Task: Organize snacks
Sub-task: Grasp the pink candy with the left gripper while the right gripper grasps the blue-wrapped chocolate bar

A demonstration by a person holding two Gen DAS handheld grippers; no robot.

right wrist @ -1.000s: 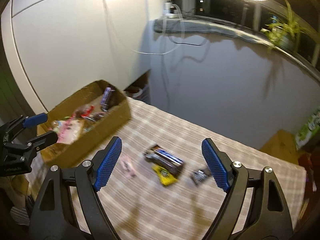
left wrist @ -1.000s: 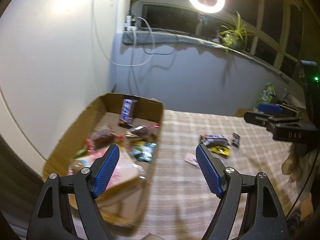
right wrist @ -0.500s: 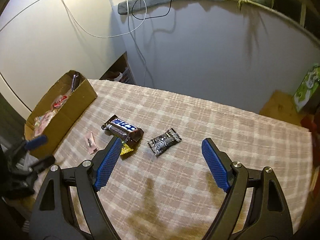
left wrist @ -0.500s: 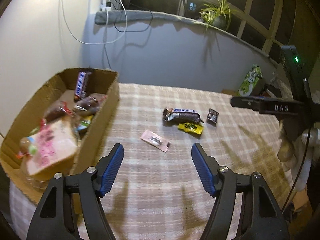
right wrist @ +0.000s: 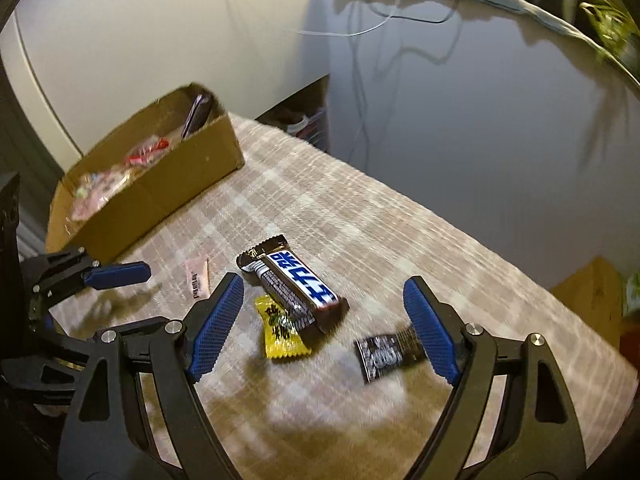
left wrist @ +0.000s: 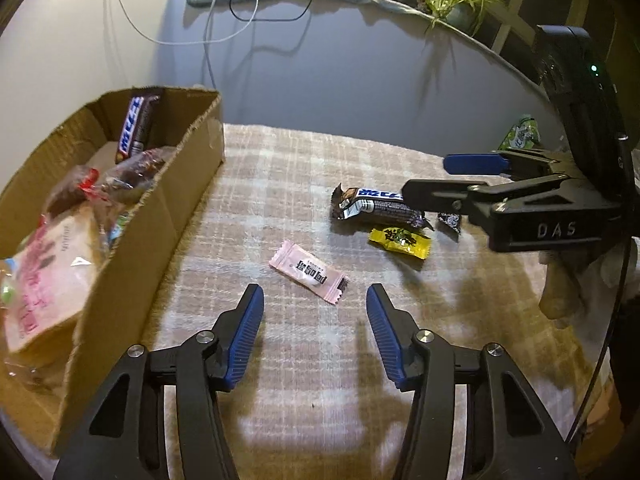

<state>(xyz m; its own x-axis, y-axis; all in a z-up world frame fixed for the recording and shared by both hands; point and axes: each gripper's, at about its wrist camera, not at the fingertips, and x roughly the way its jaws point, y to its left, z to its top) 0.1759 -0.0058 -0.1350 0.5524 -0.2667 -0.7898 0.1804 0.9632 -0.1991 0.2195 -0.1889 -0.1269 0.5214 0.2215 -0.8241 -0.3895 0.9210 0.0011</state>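
Note:
On the checked tablecloth lie a pink wrapper (left wrist: pixel 308 272) (right wrist: pixel 197 279), a dark chocolate bar with blue lettering (left wrist: pixel 376 208) (right wrist: pixel 294 286), a yellow sachet (left wrist: pixel 400 242) (right wrist: pixel 280 334) and a small black packet (left wrist: pixel 450 222) (right wrist: pixel 380 356). My left gripper (left wrist: pixel 314 310) hovers just short of the pink wrapper, jaws closing with nothing between them. My right gripper (right wrist: pixel 322 306) is open above the bar and yellow sachet; its right finger (right wrist: pixel 430 330) overlaps the black packet. The cardboard box (left wrist: pixel 168 208) (right wrist: pixel 160 188) on the left holds several snacks.
A grey wall backs the table (left wrist: pixel 320 360). A potted plant (left wrist: pixel 460 4) and cables (left wrist: pixel 224 8) sit on the ledge above. A green bag (left wrist: pixel 520 136) lies at the far right. The person's gloved hand (left wrist: pixel 568 280) holds the right gripper.
Both grippers have sunk toward the loose snacks and tilted down. The left jaws have narrowed and swung from the box to the pink wrapper. The right gripper came over the chocolate bar.

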